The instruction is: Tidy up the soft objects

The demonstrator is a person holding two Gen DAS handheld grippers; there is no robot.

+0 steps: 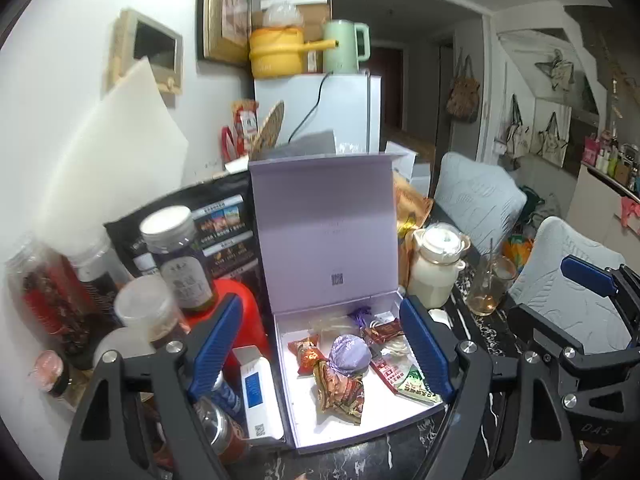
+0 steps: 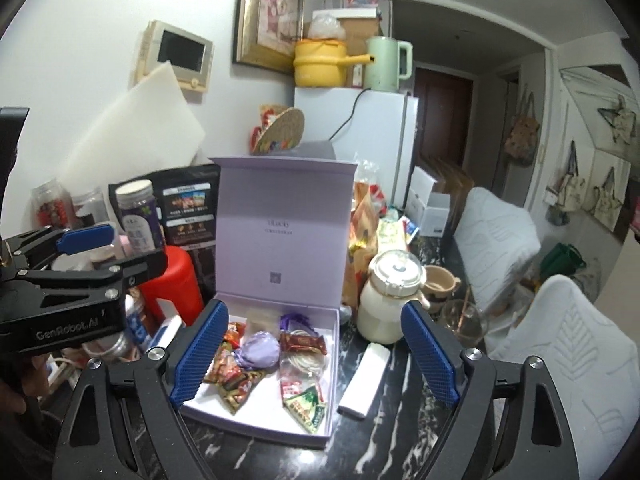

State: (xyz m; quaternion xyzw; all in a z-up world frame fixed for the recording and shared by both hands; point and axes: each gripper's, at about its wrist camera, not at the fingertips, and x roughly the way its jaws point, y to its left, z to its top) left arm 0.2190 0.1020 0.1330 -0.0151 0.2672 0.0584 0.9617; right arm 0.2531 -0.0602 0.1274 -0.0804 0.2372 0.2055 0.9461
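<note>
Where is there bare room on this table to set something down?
Mostly the dark marble tabletop in front of the lavender box, around the white slab. The box floor's near corner is bare too. Left of the box, jars and bottles crowd tightly.

Pale lilac being shown by open gift box (image 1: 324, 220), white by its inner floor. Purple foil being worn by round pouch (image 1: 349, 354); red and gold print by snack packets (image 1: 340, 394). Black with white veining being displayed by desk (image 2: 400, 440). Ribbed blue being carried by fingers (image 2: 430, 350). Yellow being shown by pot (image 1: 276, 53), mint green by kettle (image 1: 345, 46).

Matt lilac cardboard box (image 2: 280, 220), glossy wrappers (image 2: 236, 384)
</note>
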